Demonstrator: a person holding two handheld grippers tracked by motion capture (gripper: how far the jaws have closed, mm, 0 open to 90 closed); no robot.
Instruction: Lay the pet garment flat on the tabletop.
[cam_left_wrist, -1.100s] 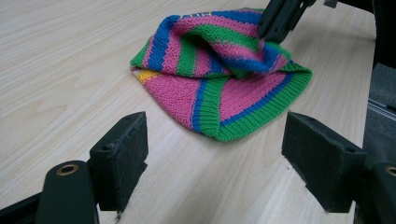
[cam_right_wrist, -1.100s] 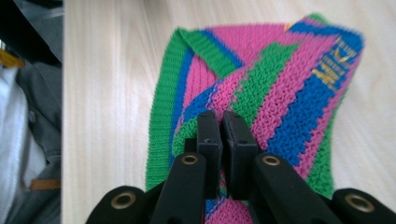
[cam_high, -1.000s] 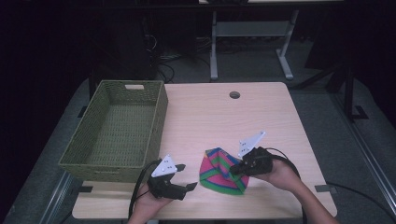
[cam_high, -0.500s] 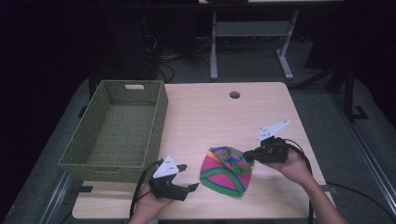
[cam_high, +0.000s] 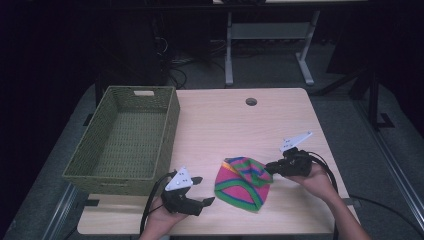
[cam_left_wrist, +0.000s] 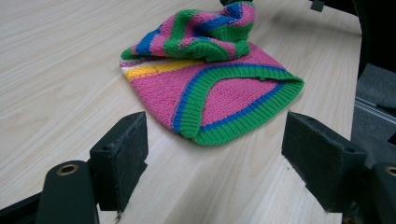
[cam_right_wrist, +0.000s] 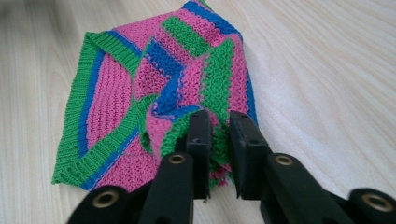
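A knit hat (cam_high: 242, 182) striped in pink, green and blue lies on the wooden table near its front edge. My right gripper (cam_high: 270, 166) is at the hat's right side, its narrow jaws pinching a bunched fold of the knit (cam_right_wrist: 205, 84). These jaws have just been opening a little, with the fabric still between them. My left gripper (cam_high: 204, 190) rests just left of the hat, open wide, with nothing between its pads (cam_left_wrist: 123, 154). In the left gripper view the hat's ribbed brim (cam_left_wrist: 233, 126) lies just ahead of the jaws.
A green woven basket (cam_high: 172, 115) stands empty at the table's left. A round cable hole (cam_high: 251, 101) sits near the far edge. Table legs and cables lie on the dark floor beyond. The table's right edge is close to my right hand.
My right gripper has moved right and slightly down, drawing a corner of the hat with it, so the hat lies more spread out. The left gripper has stayed put.
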